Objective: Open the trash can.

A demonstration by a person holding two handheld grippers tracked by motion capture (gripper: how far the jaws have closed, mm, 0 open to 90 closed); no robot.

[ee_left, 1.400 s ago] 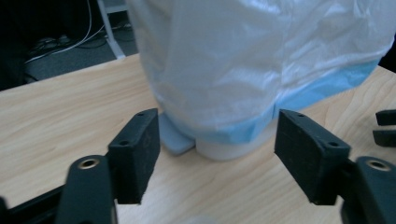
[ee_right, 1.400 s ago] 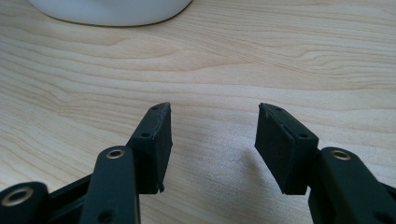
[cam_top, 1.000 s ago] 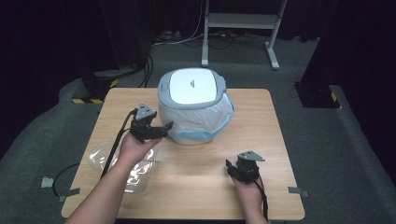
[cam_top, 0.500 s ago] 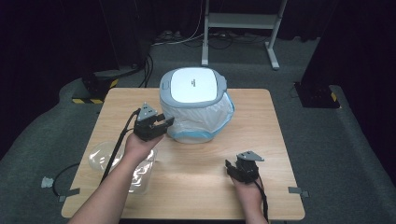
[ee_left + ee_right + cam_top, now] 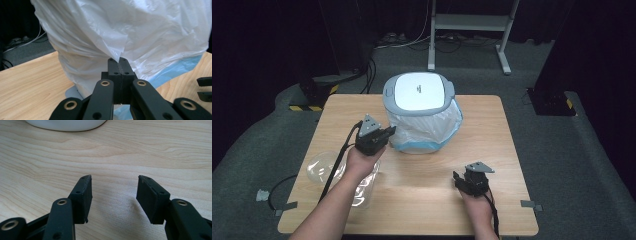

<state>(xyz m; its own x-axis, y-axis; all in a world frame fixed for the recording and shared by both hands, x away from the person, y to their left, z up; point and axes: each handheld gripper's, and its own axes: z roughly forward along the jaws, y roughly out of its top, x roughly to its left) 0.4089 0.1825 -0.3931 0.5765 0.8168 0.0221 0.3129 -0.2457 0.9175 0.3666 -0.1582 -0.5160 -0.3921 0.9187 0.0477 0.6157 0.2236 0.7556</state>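
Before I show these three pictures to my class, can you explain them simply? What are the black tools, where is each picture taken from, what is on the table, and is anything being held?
A person holds a black two-jaw gripper in each hand. One picture looks down from above; the other two come from cameras riding on the grippers. On the wooden table stands a small bin with a white lid, lined with a white plastic bag. A clear plastic bag lies beside the left arm. The left gripper is shut, pinching a fold of the white bag. The right gripper rests open over bare wood, holding nothing.
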